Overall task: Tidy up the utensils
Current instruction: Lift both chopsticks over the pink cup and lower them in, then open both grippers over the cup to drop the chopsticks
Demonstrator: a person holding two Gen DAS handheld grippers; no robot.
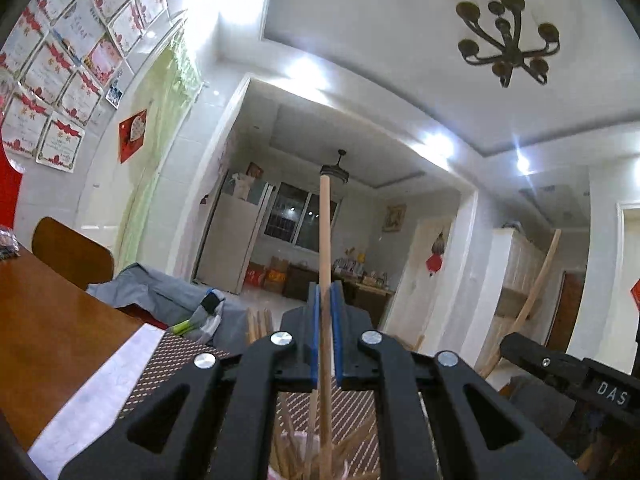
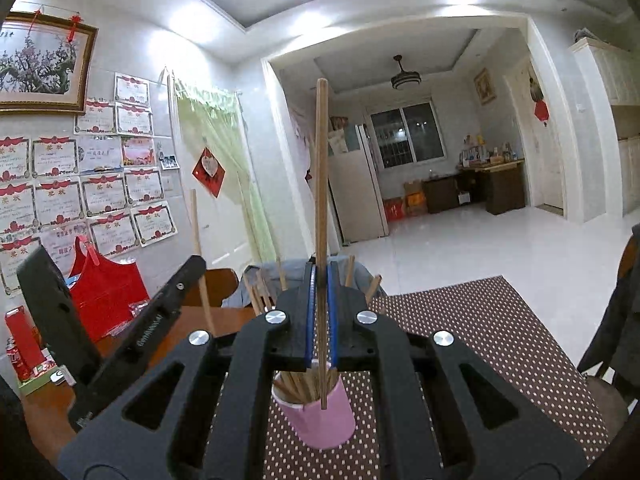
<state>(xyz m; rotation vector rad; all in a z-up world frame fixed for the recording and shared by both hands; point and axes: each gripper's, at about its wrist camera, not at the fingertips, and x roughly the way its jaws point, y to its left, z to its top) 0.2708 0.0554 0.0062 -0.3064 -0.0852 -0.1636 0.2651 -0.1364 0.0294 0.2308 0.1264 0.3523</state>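
In the left wrist view my left gripper [image 1: 326, 294] is shut on a pale wooden chopstick [image 1: 325, 240], which stands upright between the blue pads. Its lower end reaches down over a pink cup [image 1: 298, 450] with several chopsticks in it. In the right wrist view my right gripper [image 2: 320, 270] is shut on a darker chopstick [image 2: 321, 160], also upright. The lower tip of this one shows in front of the pink cup [image 2: 320, 420]. Each gripper appears in the other's view: the right gripper [image 1: 516, 346] with its stick, and the left gripper [image 2: 194, 270] with its stick.
The cup stands on a brown dotted mat [image 2: 460, 340] on a wooden table [image 1: 48, 340]. At the left are a red bag [image 2: 104, 292] and a red can [image 2: 16, 360]. A chair [image 1: 68, 252] and a grey garment [image 1: 160, 292] lie beyond the table. Another chair [image 2: 608, 364] is at the right.
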